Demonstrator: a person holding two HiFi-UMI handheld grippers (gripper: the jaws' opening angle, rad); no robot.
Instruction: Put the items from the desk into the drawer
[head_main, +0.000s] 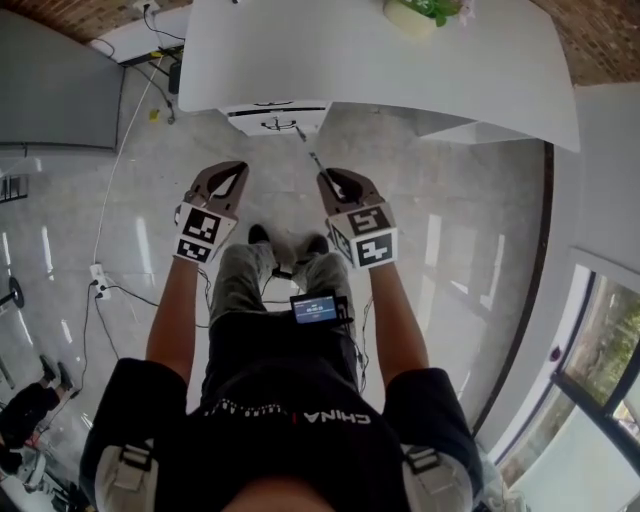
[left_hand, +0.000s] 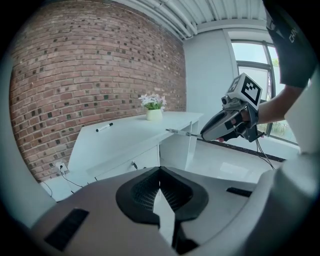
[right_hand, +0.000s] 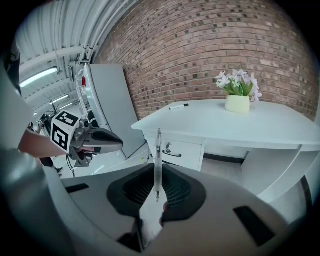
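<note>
My right gripper (head_main: 325, 177) (right_hand: 157, 172) is shut on a thin clear pen (right_hand: 158, 160) that sticks forward from its jaws (head_main: 312, 158). In the left gripper view that pen (left_hand: 181, 133) points at the desk. Beside it, my left gripper (head_main: 238, 167) (left_hand: 160, 172) is shut with nothing in it. Both hang over the floor in front of the white desk (head_main: 400, 70). A closed drawer (head_main: 275, 115) (right_hand: 172, 147) with a dark handle sits under the desktop. On the desk lie a black marker (left_hand: 104, 127) (right_hand: 178, 106) and a potted white-flowered plant (left_hand: 153, 107) (right_hand: 237, 95).
A grey cabinet (head_main: 55, 90) (right_hand: 107, 105) stands left of the desk. Cables and a power strip (head_main: 100, 285) trail across the glossy floor at the left. A brick wall (right_hand: 210, 45) backs the desk, and a window (head_main: 600, 350) runs along the right.
</note>
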